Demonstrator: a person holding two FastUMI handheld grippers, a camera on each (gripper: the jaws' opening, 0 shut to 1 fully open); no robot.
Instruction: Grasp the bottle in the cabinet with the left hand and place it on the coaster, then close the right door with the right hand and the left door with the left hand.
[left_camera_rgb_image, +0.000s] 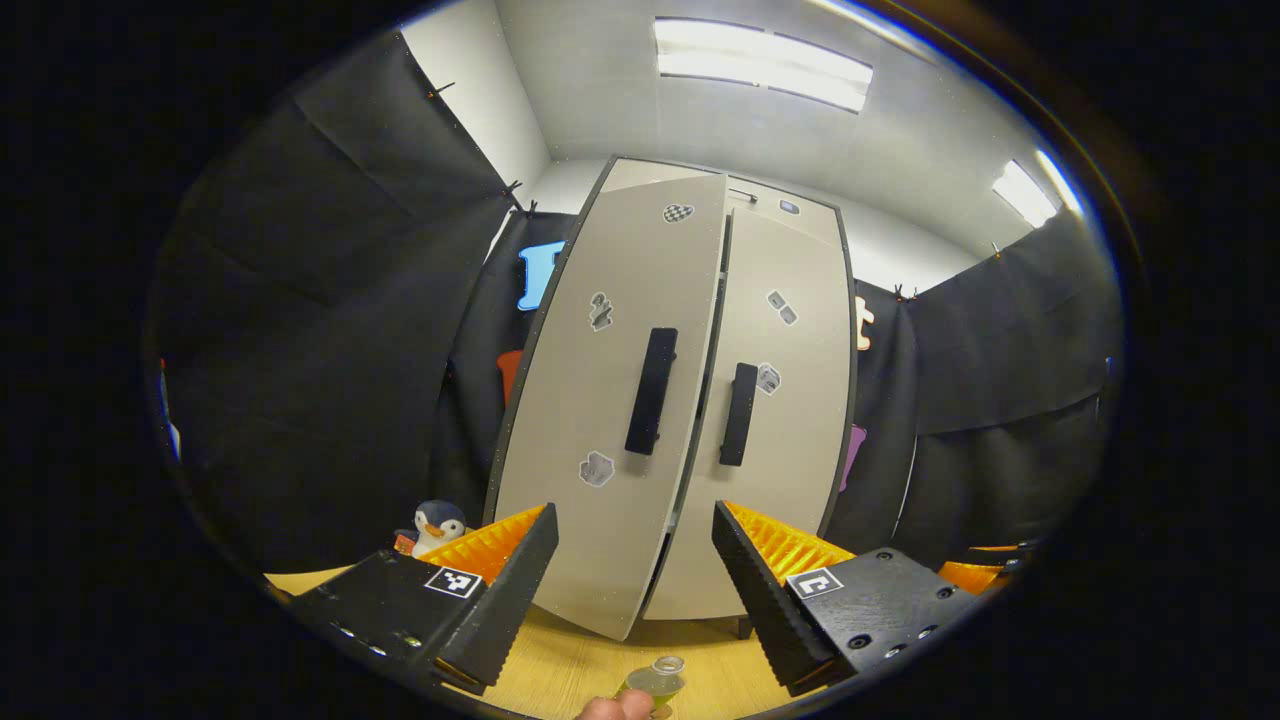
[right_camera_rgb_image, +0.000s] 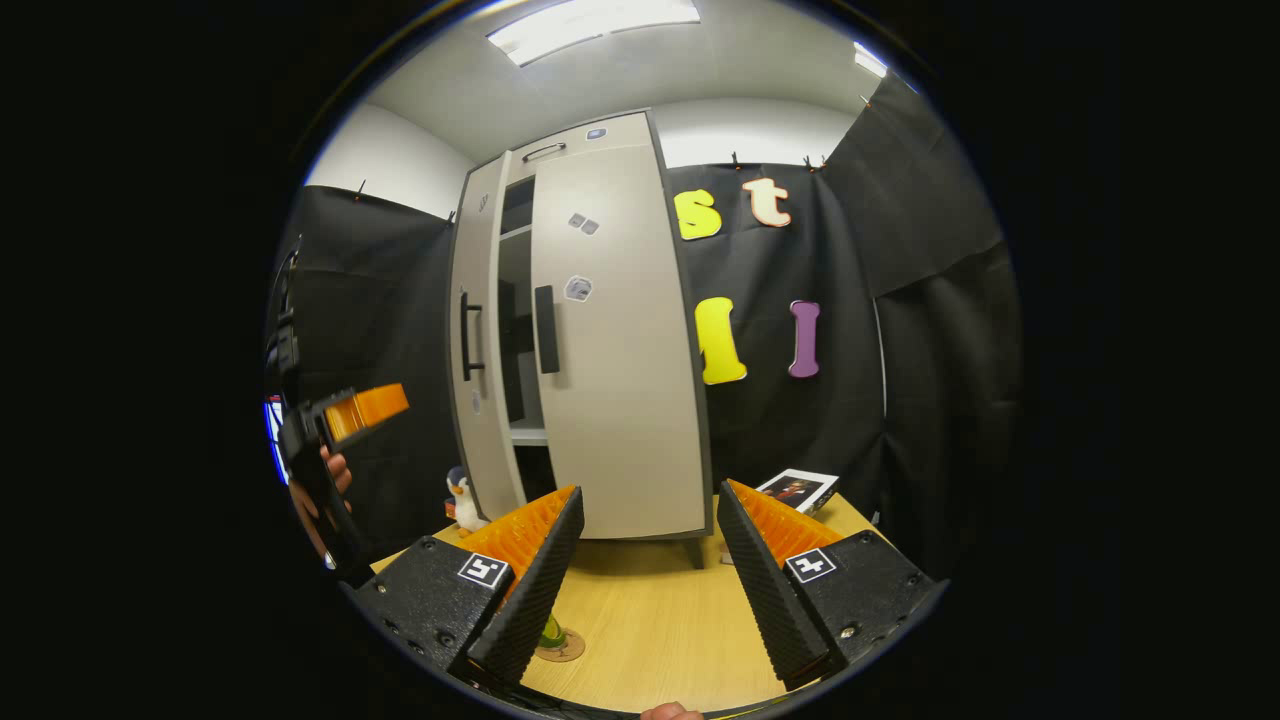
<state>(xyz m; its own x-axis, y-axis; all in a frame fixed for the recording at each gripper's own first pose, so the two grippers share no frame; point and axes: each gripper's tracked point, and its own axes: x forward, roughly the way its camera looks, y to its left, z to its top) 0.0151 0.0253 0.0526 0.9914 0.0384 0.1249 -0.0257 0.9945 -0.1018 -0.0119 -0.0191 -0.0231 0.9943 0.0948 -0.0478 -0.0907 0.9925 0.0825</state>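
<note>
Left gripper (left_camera_rgb_image: 632, 560) is spread wide with nothing between its fingers, hanging in the air right in front of the cabinet (left_camera_rgb_image: 670, 400). You can spot it from the right gripper view too, off to the left with a hand (right_camera_rgb_image: 335, 470) wrapped around its grip. Right gripper (right_camera_rgb_image: 650, 545) is the same deal: fingers wide apart, nothing held, sitting a bit back over the desk (right_camera_rgb_image: 650, 620).

The bottle (left_camera_rgb_image: 655, 682) is out of the cabinet and down on the desk, near side, standing upright on the little round coaster (right_camera_rgb_image: 562, 648). In the right gripper view it's mostly tucked behind that gripper's left finger, so you just catch a green sliver of it.

Cabinet doors: the right door (right_camera_rgb_image: 615, 340) looks shut flat against the front. The left door (left_camera_rgb_image: 615, 400) is ajar, swung out a bit toward the near side, and there's a dark gap between the two where a shelf shows. Both have black vertical handles.

Further out, a toy penguin (right_camera_rgb_image: 460, 495) stands at the cabinet's left foot, and a flat picture card (right_camera_rgb_image: 798, 490) lies on the desk to the right.
</note>
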